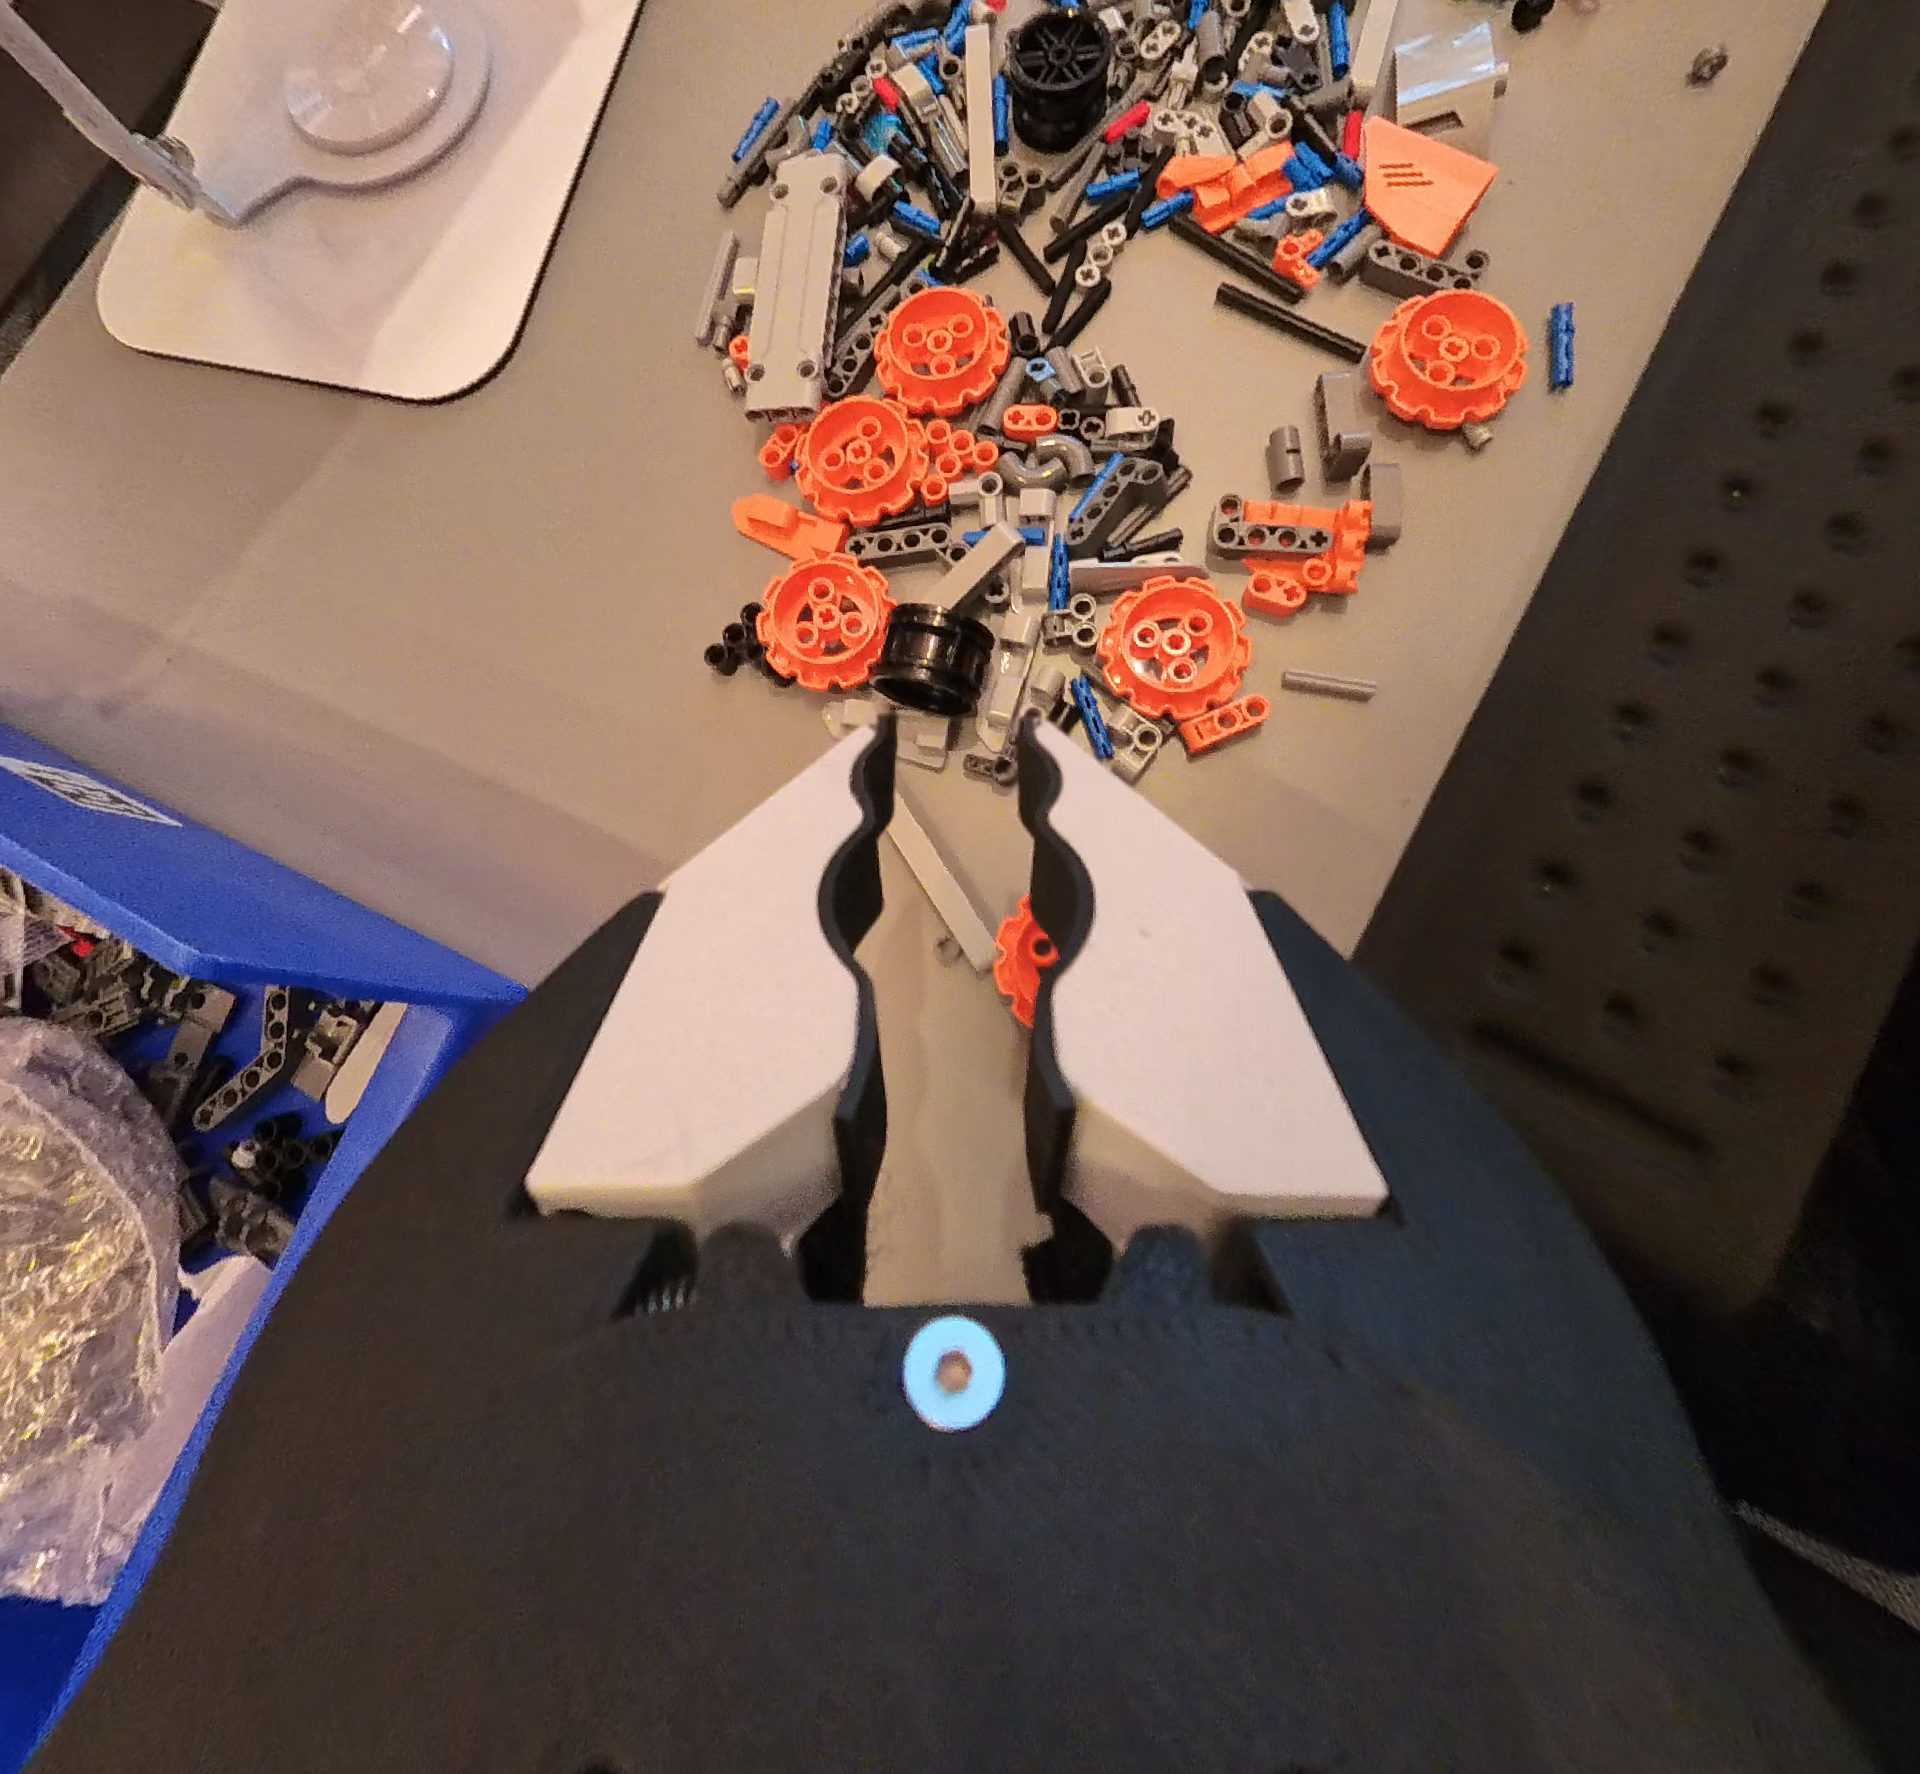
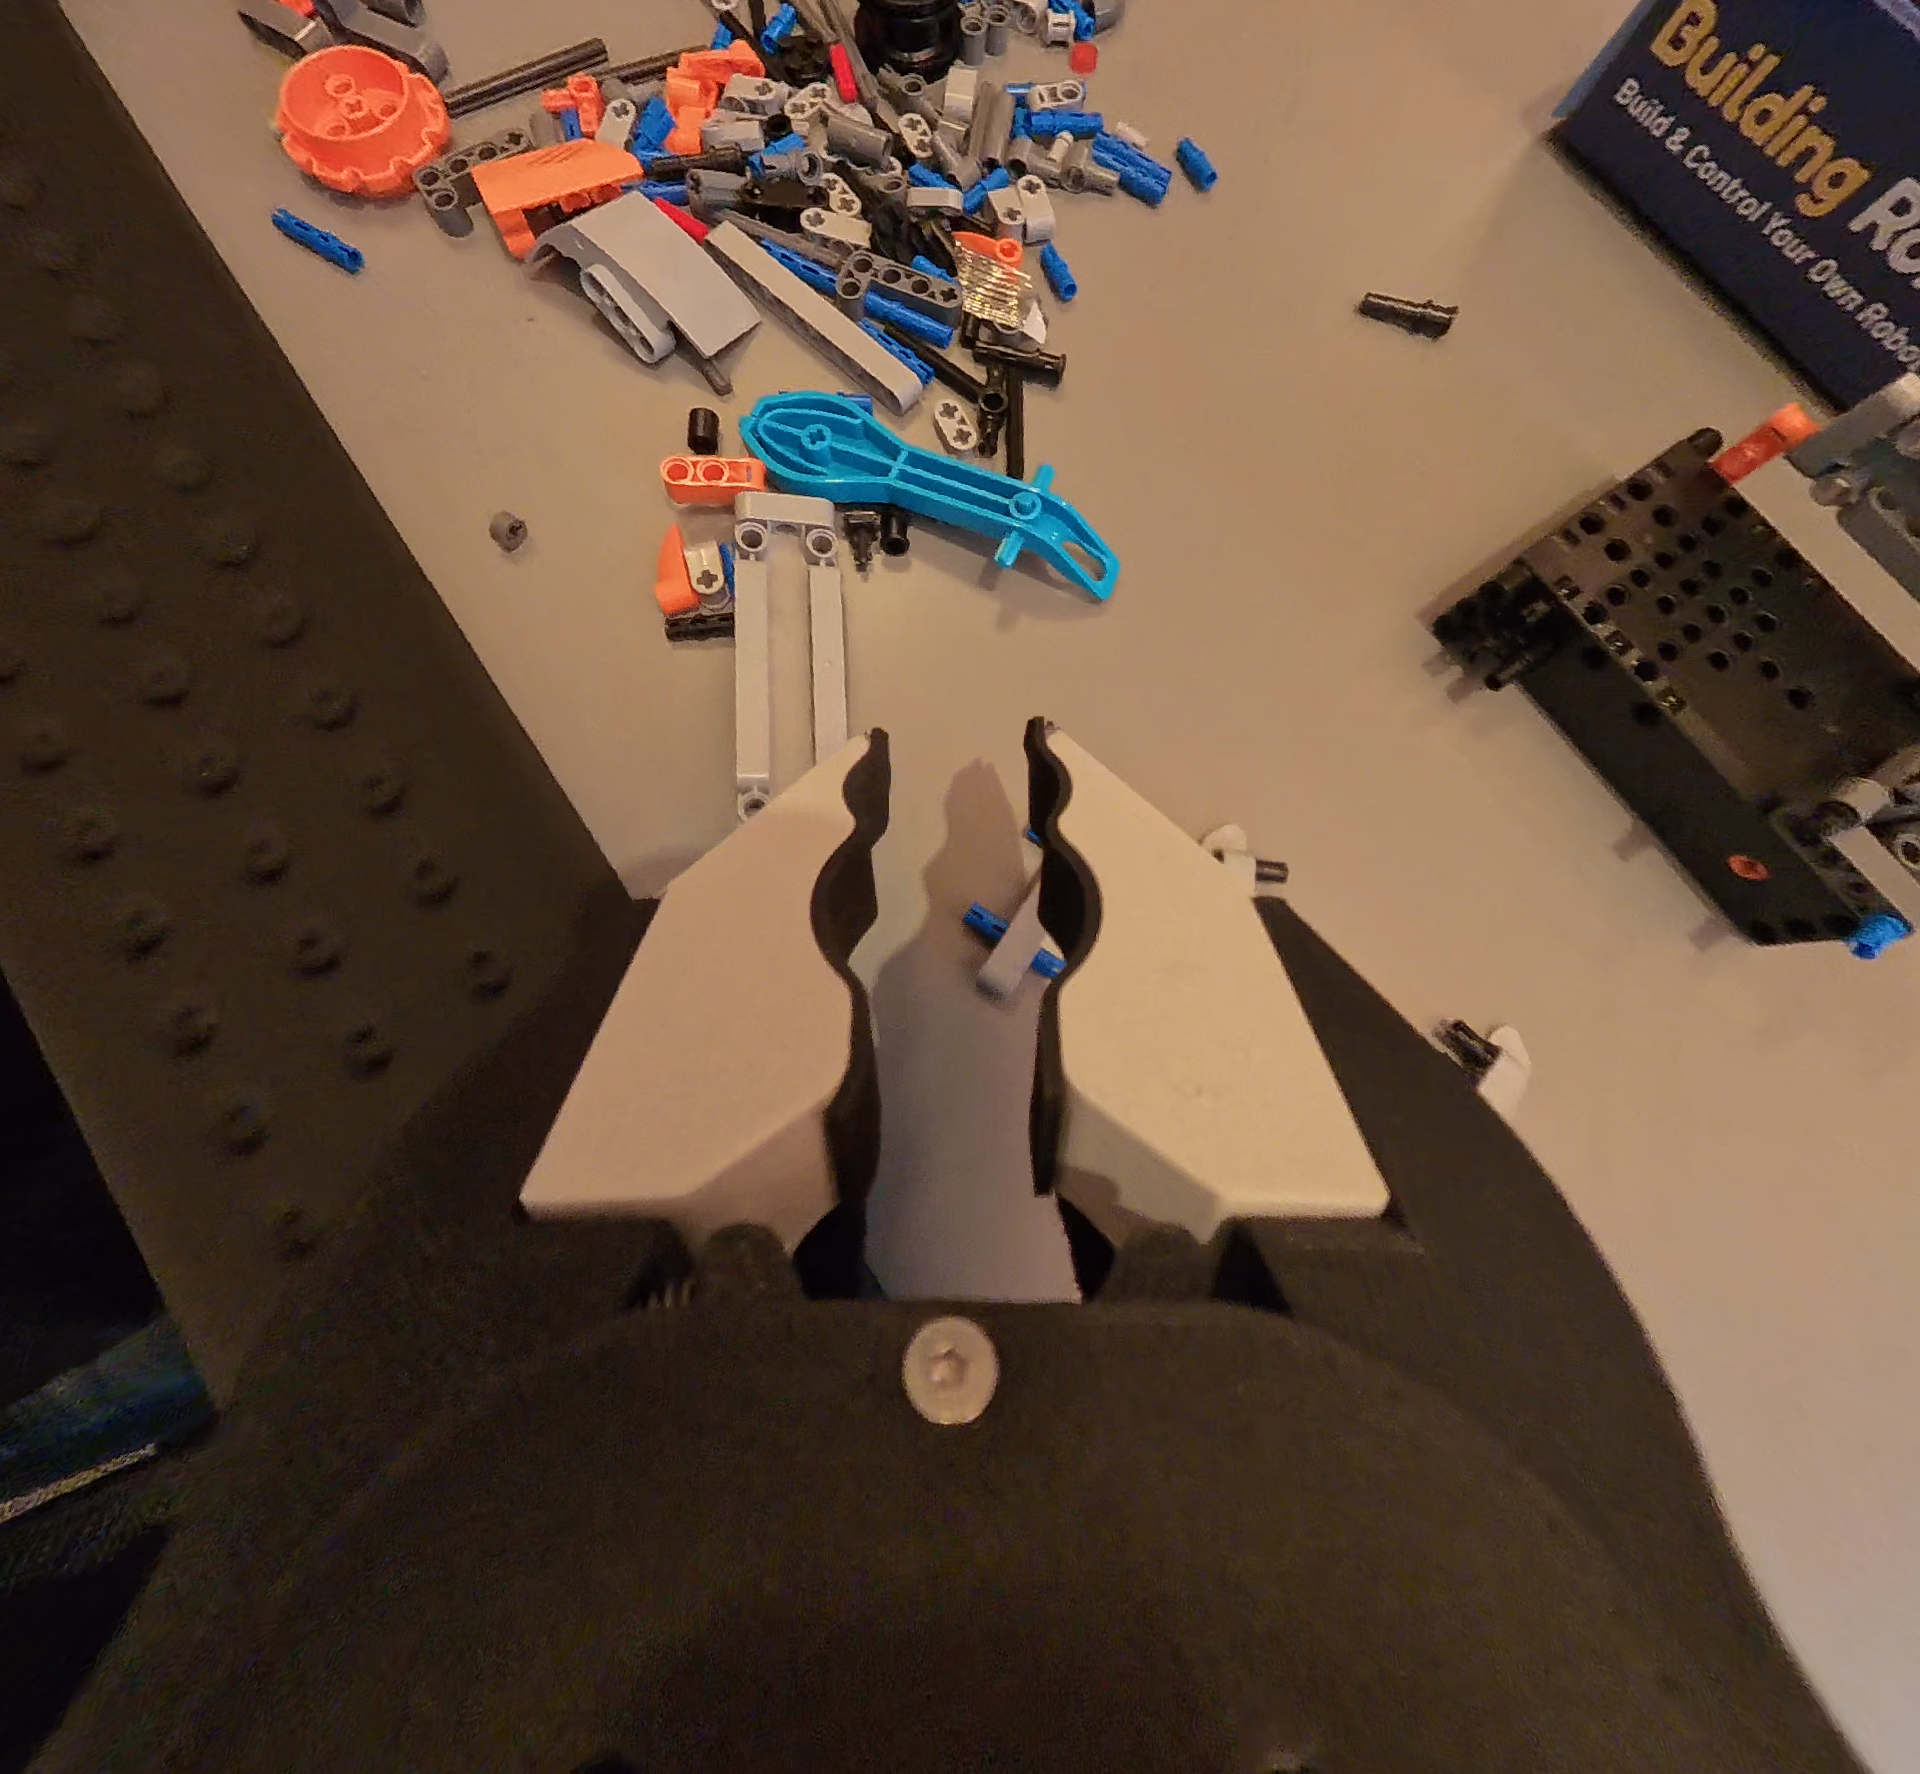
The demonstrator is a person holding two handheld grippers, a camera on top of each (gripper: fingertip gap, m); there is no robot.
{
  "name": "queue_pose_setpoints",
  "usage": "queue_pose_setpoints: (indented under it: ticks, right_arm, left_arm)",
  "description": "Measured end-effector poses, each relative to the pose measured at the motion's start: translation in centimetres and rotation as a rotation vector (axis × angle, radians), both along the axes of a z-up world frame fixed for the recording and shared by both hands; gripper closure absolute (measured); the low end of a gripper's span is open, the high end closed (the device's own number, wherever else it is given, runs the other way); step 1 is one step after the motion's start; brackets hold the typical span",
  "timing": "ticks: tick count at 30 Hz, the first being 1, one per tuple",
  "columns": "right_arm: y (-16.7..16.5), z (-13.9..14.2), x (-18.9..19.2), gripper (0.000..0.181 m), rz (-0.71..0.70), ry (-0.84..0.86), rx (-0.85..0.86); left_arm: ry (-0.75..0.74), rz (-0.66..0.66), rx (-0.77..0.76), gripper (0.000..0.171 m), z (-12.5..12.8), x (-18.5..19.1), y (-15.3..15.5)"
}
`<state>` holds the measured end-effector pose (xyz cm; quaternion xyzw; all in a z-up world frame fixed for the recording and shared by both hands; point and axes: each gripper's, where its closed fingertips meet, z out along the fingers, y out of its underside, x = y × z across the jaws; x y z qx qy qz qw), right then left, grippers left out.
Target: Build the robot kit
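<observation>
While parted, two tongs (image 1: 956, 727) (image 2: 956, 732) (both empty), six orange wheels (image 1: 940, 351)

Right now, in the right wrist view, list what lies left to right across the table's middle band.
Small grey stud → orange beam → turquoise lever → black perforated block.

Our left gripper (image 1: 958, 725) hovers with jaws apart just short of a black wheel hub (image 1: 928, 659); our right gripper (image 2: 956, 732), jaws apart, hangs near a grey beam with blue pin (image 2: 1013, 953).
</observation>
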<state>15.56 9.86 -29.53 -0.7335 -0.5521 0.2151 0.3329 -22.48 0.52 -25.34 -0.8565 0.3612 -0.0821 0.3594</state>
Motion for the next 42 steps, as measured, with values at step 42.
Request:
queue_pose_setpoints:
  ticks: [42]
  right_arm:
    - [-5.7, 10.2, -14.9, 0.158, 0.325, 0.405, 0.305]
  left_arm:
    - [-0.693, -0.433, 0.003, 0.167, 6.3, 16.5, 2.9]
